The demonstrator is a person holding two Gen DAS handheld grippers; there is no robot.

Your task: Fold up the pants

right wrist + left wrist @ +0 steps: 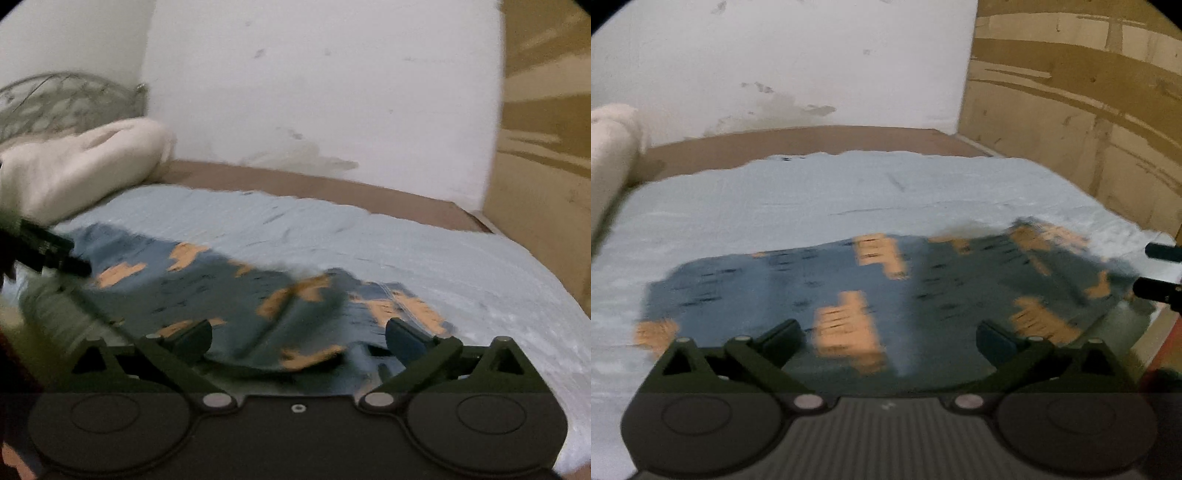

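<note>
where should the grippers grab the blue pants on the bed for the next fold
Probably the pants at their near edge, one corner each, coming in low from the near side of the bed sheet. They lie fairly flat; both the left gripper and right gripper are open above that edge.

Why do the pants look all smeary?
Left wrist view: the pants streak sideways from motion blur, patches smeared. Right wrist view: the pants and pillow are blurred too; the dim light adds dark shadow near the lens.

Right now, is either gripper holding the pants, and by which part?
Neither. The left gripper and right gripper are both open, hovering above the pants.
</note>
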